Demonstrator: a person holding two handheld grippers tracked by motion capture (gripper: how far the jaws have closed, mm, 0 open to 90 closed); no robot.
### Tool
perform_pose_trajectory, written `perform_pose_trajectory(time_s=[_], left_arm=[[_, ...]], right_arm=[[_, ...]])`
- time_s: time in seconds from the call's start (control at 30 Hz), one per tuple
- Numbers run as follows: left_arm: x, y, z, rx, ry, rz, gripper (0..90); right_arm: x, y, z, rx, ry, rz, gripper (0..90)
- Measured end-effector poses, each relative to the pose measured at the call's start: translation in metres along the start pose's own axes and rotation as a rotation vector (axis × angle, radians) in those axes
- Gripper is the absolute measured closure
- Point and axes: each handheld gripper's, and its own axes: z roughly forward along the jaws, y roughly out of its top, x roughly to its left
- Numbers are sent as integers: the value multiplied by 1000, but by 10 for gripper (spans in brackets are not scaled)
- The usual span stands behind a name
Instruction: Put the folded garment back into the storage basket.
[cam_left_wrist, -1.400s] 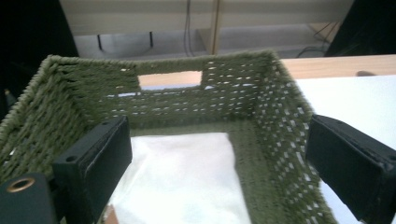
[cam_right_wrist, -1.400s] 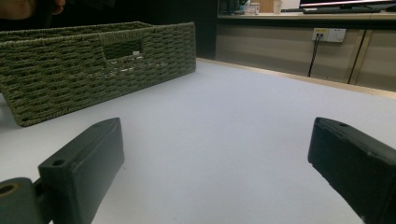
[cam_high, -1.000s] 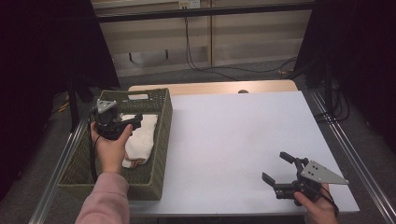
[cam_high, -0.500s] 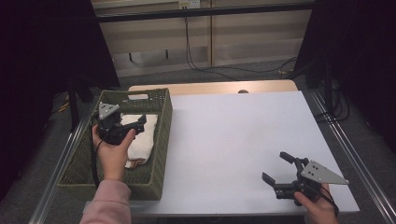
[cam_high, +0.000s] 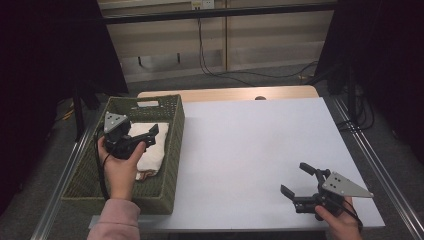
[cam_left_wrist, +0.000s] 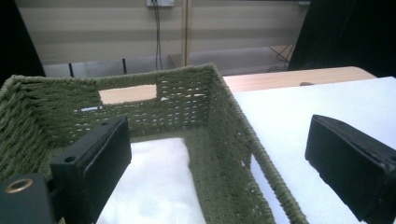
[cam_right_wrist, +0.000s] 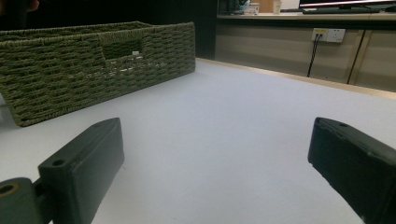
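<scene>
White cloth (cam_high: 148, 150) lies folded in the green woven basket (cam_high: 172, 165) at the tabletop's (cam_high: 250, 150) left edge. Nearest you, your right gripper (cam_high: 299, 181) sits low at the front right corner, fingers spread wide and empty, unmoved from a second ago. Your left gripper (cam_high: 146, 136) has slid back toward you since then and now hovers over the cloth, fingers parted, gripping nothing; its own view puts one finger (cam_left_wrist: 100, 158) above the cloth and the other out past the basket's right wall. Farther back, the basket's handle slot (cam_left_wrist: 127, 94) faces you.
</scene>
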Motion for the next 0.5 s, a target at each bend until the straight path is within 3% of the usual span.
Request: perform_pose_trajectory(time_s=[0.5], left_arm=[[-15,0,-11,-53,-29,11,70]], right_arm=[[0,0,0,1,0,-3,31]])
